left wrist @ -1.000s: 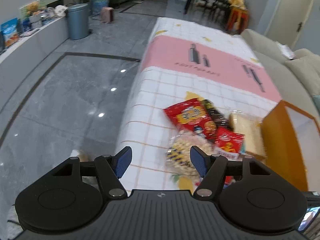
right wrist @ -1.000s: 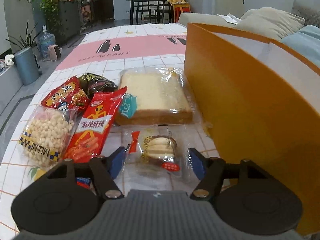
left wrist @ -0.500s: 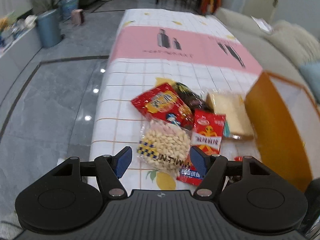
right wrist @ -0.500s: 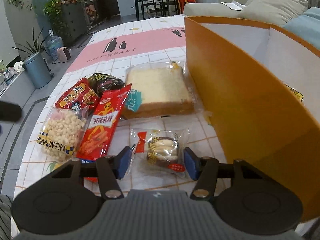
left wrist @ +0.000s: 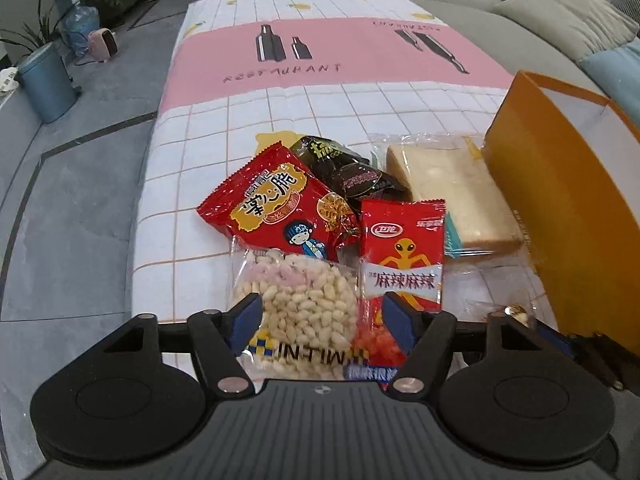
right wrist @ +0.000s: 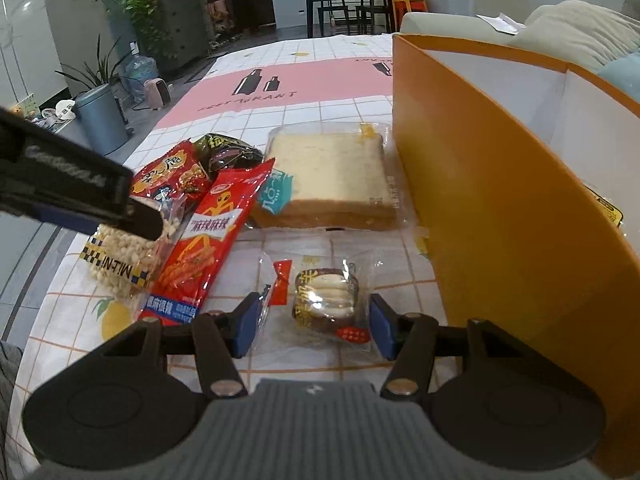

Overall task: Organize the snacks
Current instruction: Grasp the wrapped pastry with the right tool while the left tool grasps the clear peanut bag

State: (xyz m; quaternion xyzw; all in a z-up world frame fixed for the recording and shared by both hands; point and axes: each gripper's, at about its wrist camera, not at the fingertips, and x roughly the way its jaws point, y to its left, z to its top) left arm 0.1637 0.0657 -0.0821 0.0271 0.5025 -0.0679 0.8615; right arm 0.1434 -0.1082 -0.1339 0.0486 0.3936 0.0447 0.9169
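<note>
Snack packets lie on the checked tablecloth (left wrist: 248, 120) beside an orange box (right wrist: 500, 220). My left gripper (left wrist: 322, 324) hovers low over the clear bag of puffed grains (left wrist: 300, 304). Its jaws are opening, the bag sits between them, and the pads do not press it. One of its fingers (right wrist: 136, 212) shows over that bag (right wrist: 120, 256) in the right wrist view. My right gripper (right wrist: 314, 326) is open astride a small wrapped cake (right wrist: 326, 296), with its pads at the wrapper's edges. A red strip packet (left wrist: 402, 256), a red noodle bag (left wrist: 288, 208), a dark packet (left wrist: 352, 172) and wrapped bread (left wrist: 452, 192) lie close together.
The orange box (left wrist: 560, 200) stands open-topped at the right, with a yellow packet (right wrist: 610, 210) inside. A sofa with cushions (left wrist: 560, 12) runs behind it. The table's left edge drops to grey floor (left wrist: 72, 200). A blue bin (left wrist: 44, 80) stands far left.
The left gripper swung right and sank toward the snacks. It now straddles the puffed-grain bag with wider jaws and shows in the right view. The right gripper narrowed slightly around the cake.
</note>
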